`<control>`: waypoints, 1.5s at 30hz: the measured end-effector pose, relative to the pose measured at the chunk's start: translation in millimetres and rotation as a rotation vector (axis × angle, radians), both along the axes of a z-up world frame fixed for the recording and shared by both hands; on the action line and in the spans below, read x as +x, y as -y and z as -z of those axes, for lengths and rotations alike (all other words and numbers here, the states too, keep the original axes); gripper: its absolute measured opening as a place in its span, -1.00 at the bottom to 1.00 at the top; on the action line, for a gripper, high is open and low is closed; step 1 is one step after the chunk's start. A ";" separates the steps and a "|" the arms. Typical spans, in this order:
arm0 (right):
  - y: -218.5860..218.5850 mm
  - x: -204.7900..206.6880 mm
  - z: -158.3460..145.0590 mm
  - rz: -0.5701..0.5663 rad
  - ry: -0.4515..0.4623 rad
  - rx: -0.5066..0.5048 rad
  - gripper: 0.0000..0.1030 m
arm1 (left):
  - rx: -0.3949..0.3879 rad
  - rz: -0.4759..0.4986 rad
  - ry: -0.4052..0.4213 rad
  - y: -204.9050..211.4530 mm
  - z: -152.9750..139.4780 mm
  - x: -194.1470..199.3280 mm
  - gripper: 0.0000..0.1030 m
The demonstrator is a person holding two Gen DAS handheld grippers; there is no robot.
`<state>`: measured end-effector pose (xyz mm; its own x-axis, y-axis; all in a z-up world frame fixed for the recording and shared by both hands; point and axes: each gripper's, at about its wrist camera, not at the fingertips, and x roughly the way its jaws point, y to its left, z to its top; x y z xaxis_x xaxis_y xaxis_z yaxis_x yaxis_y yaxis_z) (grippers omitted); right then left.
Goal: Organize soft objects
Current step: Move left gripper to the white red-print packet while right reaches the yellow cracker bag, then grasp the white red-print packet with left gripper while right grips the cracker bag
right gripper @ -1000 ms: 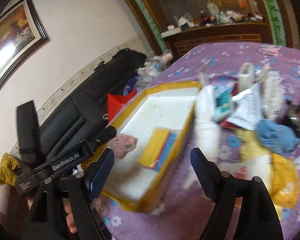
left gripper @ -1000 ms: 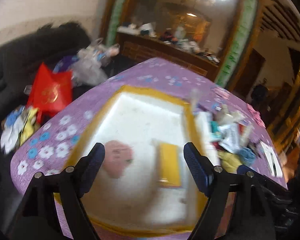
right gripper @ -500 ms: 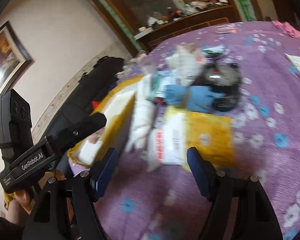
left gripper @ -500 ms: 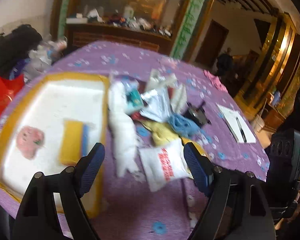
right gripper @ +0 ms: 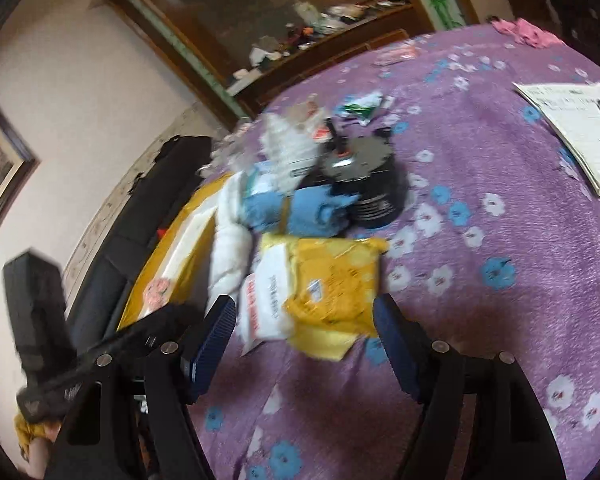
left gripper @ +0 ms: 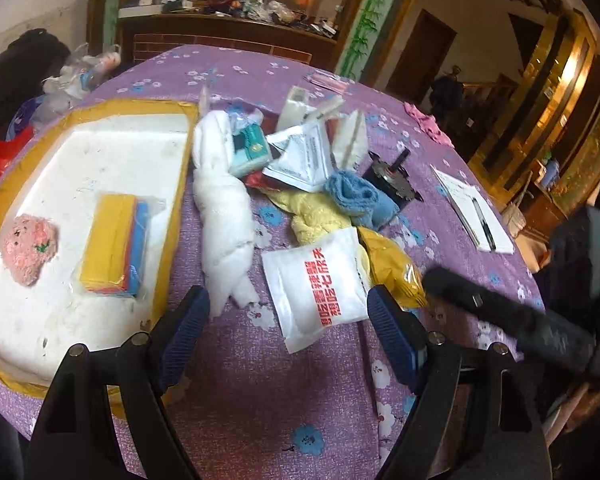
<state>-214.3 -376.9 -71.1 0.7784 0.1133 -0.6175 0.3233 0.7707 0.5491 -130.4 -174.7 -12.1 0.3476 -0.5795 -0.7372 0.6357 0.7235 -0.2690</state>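
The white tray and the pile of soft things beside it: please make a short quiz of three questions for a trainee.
1. True or false: the pink knitted piece lies inside the white tray.
2. Which item touches the blue cloth? A. notepad B. black motor C. pink knitted piece
3. Fill in: the white packet with red print partly covers a ____ packet.

Key: 1 true; 2 B; 3 yellow.
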 end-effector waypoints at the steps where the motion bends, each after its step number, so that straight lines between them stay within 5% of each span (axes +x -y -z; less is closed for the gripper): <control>1: 4.9 3.5 1.8 0.005 -0.005 0.015 0.38 | 0.003 0.009 -0.010 2.1 1.7 0.5 0.58; 5: 16.3 23.1 11.7 0.033 -0.077 0.024 0.37 | 0.035 0.041 -0.032 18.6 9.1 5.8 0.58; 9: 17.6 30.8 22.3 0.001 -0.083 0.093 -0.11 | 0.051 0.071 -0.013 33.5 8.2 7.6 0.58; 19: 28.0 6.1 29.8 0.040 0.027 0.163 -0.16 | 0.129 0.112 -0.081 65.7 28.8 17.1 0.57; 22: 35.2 6.7 35.7 0.034 0.022 0.179 -0.16 | 0.092 0.091 -0.099 58.7 35.3 21.2 0.54; 25: 34.6 4.0 37.0 0.029 0.034 0.187 -0.16 | 0.050 0.102 -0.109 49.4 34.9 18.6 0.41; 34: 15.3 6.3 33.1 0.047 0.031 0.164 -0.16 | 0.023 0.137 -0.116 40.7 29.5 -1.1 -0.73; 41: 12.0 4.1 31.7 0.057 0.023 0.162 -0.15 | 0.021 0.132 -0.115 36.0 32.5 -2.2 -0.70; 45: 14.6 3.6 31.6 0.051 0.022 0.158 -0.15 | 0.046 0.111 -0.119 34.8 36.3 6.1 -0.30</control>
<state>-210.7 -391.5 -102.7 0.7987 0.1677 -0.5778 0.3466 0.6568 0.6697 -124.3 -209.6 -48.3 0.1918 -0.5745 -0.7957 0.6783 0.6635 -0.3156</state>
